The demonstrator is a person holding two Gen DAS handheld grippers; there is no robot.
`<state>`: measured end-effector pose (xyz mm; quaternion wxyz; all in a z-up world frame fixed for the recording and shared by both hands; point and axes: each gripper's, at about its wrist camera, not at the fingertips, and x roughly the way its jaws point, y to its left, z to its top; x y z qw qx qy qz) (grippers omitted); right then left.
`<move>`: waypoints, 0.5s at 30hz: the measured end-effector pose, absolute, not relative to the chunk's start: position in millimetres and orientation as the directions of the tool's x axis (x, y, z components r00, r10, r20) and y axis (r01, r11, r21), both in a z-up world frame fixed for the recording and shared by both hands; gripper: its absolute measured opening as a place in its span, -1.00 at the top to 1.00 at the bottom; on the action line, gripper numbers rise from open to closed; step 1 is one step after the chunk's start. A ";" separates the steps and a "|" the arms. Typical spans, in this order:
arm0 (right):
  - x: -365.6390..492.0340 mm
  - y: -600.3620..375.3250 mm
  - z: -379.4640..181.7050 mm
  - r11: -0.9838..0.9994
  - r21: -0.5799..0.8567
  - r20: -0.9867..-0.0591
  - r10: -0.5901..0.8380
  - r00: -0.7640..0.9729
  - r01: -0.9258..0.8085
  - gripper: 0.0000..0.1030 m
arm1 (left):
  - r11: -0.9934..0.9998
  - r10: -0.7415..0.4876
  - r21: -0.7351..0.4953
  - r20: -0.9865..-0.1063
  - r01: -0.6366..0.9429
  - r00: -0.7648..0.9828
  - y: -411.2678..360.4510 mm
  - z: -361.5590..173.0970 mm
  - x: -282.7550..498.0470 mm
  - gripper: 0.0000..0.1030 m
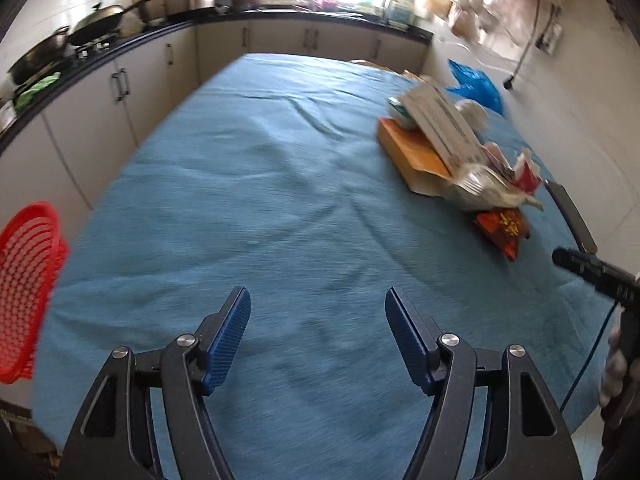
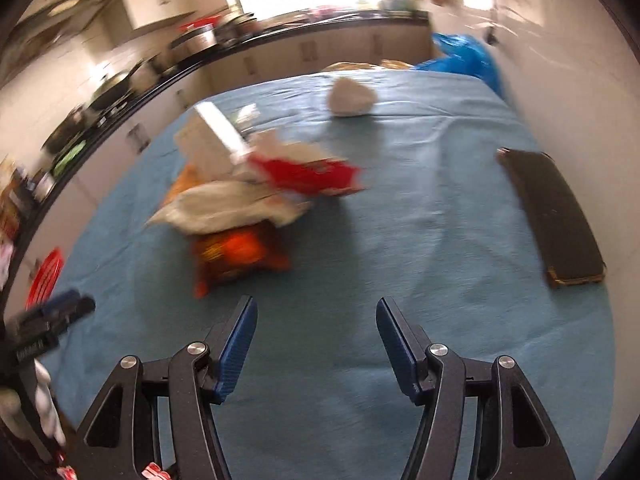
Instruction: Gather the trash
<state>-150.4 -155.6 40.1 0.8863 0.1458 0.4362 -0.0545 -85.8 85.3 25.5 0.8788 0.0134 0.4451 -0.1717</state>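
Both grippers gape wide, holding nothing. The trash pile (image 2: 248, 184) lies toward the tablecloth's right edge, ahead-left of the right gripper (image 2: 316, 344), which looks nearer; the left gripper (image 1: 318, 336) faces bare cloth

Ahead and left of the right hand-held gripper (image 2: 316, 316), the trash pile (image 2: 256, 188) is smeared by motion blur, so its wrappers cannot be told apart. The red basket (image 1: 26, 292), left of the left hand-held gripper (image 1: 318, 306), is cut off by the picture's edge. The far counter clutter (image 2: 120, 92) is too blurred to identify.
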 end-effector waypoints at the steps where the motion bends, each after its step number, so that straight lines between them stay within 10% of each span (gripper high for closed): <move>1: -148.2 -160.7 40.4 0.947 0.221 -0.786 0.031 0.617 0.234 -0.29 | 0.939 -0.292 -0.129 -0.789 0.320 0.540 80.4 23.4 -84.4 -0.34; 15: -64.2 -151.0 49.4 0.973 0.181 -0.714 0.033 0.699 0.140 -0.49 | 0.924 -0.307 -0.124 -0.803 0.362 0.510 61.7 14.0 -78.2 -0.70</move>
